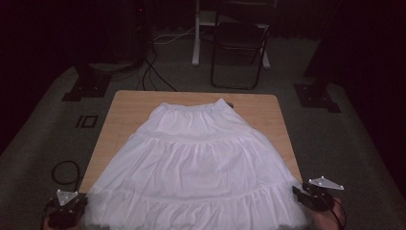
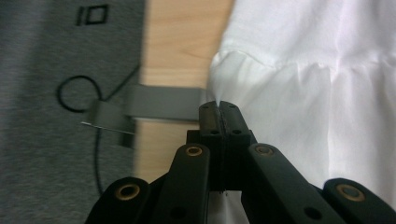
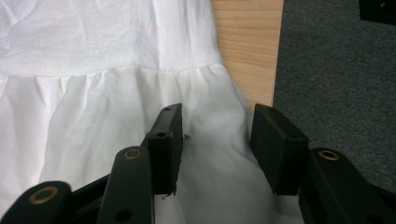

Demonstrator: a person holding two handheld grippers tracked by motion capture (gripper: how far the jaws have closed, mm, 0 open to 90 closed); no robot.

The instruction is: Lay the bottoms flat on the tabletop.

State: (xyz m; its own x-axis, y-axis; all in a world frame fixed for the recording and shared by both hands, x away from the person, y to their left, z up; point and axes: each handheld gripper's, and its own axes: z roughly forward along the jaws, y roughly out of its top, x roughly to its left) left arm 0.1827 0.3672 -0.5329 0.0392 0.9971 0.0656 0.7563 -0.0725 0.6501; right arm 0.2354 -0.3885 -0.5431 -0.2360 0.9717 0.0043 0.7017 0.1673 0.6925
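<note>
Wooden table (image 1: 124, 120), grey carpet (image 1: 43, 143), dark room

The white tiered cotton skirt (image 1: 198, 165) is lying on the square light wooden table (image 1: 125, 111), its waistband pointing to twelve o'clock, with the black folding metal chair (image 1: 239, 45) standing beyond at twelve o'clock.
</note>
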